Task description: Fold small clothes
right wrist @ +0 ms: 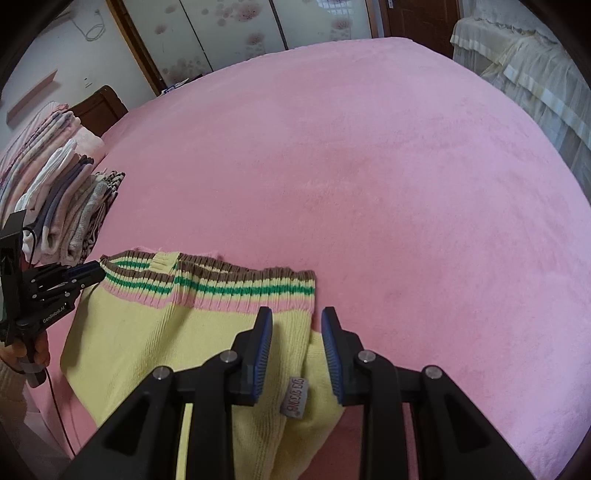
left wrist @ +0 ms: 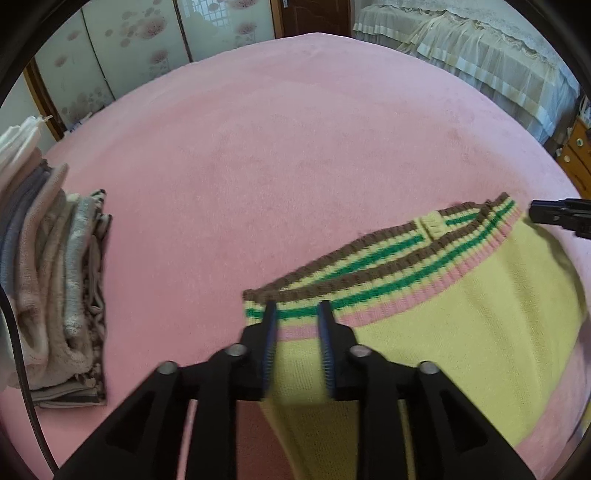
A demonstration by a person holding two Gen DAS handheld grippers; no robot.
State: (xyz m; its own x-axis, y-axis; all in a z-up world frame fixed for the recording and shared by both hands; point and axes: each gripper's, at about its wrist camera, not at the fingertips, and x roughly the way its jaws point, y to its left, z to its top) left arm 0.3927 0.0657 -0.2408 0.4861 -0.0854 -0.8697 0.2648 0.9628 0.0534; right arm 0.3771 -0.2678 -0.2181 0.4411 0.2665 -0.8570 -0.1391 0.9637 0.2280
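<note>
Yellow knit sweater (left wrist: 461, 314) lies flat on the pink blanket (left wrist: 295, 147), striped ribbed hem on its far edge. Left gripper (left wrist: 295, 308) sits over the hem's left corner, fingers parted, knit between them but pads not pressing: released. Right gripper (right wrist: 297, 314) hangs over the hem's right corner, jaws apart the same way, fabric and a grey sewn label (right wrist: 293, 398) between them, not clamped: released. In the right wrist view the left gripper (right wrist: 94, 273) pokes at the hem's far-left end, a hand (right wrist: 29, 350) around its handle, a cable trailing down. In the left wrist view the right gripper's tip (left wrist: 554, 214) shows just beyond the hem's right end.

Left of both grippers, well apart from the sweater, a stack of folded clothes (left wrist: 55, 288) stands on the blanket; nothing lies between it and the sweater. Beyond the grippers, bare pink plush.

Farther back: sliding doors with flower print (right wrist: 240, 29), a dark wooden door, a cream frilled bed cover (left wrist: 480, 55) at right, a wooden drawer unit (left wrist: 580, 158).

Both grippers point steeply down at the blanket.
</note>
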